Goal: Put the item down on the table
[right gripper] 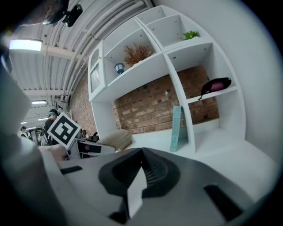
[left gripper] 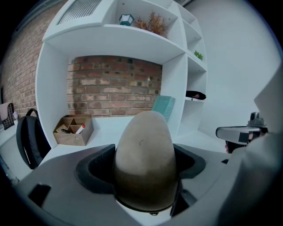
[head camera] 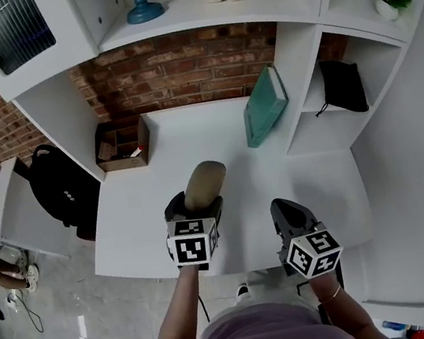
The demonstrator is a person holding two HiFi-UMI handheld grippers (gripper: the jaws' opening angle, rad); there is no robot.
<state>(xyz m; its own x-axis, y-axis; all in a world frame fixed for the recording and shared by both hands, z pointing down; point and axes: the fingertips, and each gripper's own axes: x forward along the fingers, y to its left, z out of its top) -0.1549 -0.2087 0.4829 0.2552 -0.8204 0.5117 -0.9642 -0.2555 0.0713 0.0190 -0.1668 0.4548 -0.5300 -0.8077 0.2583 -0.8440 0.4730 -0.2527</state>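
Head view: your left gripper [head camera: 196, 207] is closed on a tan egg-shaped item [head camera: 204, 180]. The item is held over the near part of the white table [head camera: 190, 132], its narrow end pointing away from you. Whether it touches the tabletop cannot be told from above. Your right gripper [head camera: 285, 210] hangs near the table's front edge, well apart from the item. A cardboard box [head camera: 120, 145] stands at the back left and a teal book [head camera: 264, 106] leans at the back right, so the middle is free.

Left gripper view: the jaws sit against both flanks of the item at its broad end. The surface is matte and shows no dent under the jaws. I judge it fairly firm and not slippery, and probably light; its real weight is not shown. The rounded shape may roll once let go, so set it on a flank and open slowly. This view shows the contact points, which the head view hides beneath the marker cube.

Right gripper view: the jaws are together with nothing between them. From this side the item appears low over the table, a relation neither other view gives.
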